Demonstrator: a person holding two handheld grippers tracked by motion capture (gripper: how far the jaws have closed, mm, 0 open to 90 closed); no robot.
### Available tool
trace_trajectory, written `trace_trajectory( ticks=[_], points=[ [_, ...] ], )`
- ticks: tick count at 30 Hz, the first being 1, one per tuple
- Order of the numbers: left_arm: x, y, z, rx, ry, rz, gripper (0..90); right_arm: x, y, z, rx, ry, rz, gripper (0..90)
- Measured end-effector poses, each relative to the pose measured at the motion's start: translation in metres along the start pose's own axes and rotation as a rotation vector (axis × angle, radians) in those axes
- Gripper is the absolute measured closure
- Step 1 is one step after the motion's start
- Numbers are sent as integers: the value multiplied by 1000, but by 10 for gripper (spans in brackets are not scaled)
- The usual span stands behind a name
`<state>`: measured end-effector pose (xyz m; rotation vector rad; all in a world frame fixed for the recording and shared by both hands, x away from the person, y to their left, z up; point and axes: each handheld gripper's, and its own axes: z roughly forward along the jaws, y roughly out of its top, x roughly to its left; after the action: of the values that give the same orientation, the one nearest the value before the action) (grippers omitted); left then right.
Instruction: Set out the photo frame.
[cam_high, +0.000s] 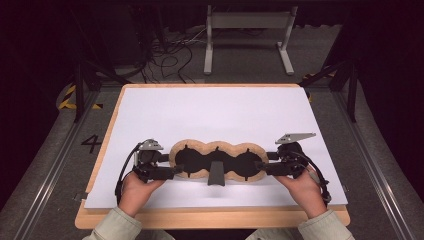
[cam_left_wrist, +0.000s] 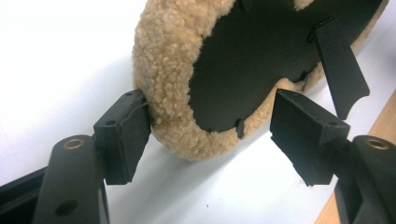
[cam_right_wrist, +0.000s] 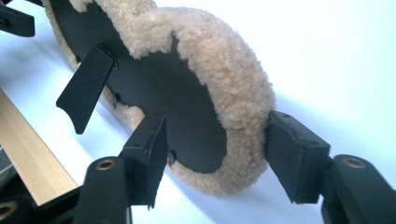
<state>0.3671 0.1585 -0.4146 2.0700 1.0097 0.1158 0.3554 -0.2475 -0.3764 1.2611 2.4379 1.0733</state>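
Fleece-edged triple frame (cam_high: 217, 161) is standing on the white bench (cam_high: 215, 112) between both tongs, right tongs (cam_right_wrist: 217, 140) clenching its end, left tongs (cam_left_wrist: 210, 128) released around it, risking a one-sided tip

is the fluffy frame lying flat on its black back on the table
No, the fleece-edged triple photo frame stands tilted up on its black easel stand, its black back facing the person, between the left gripper and right gripper.
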Motion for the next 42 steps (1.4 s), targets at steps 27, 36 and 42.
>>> trace_trajectory(
  ticks=[27,36,42],
  points=[
    [-5,-28,-21,-16,-85,95,372,12,-12,-29,120,133,-134,496],
    [-5,-32,-21,3,-88,105,376,12,-15,-31,175,170,-141,482],
    [-7,-32,-22,11,-63,120,357,13,-16,-31,190,198,-153,448]
  ],
)
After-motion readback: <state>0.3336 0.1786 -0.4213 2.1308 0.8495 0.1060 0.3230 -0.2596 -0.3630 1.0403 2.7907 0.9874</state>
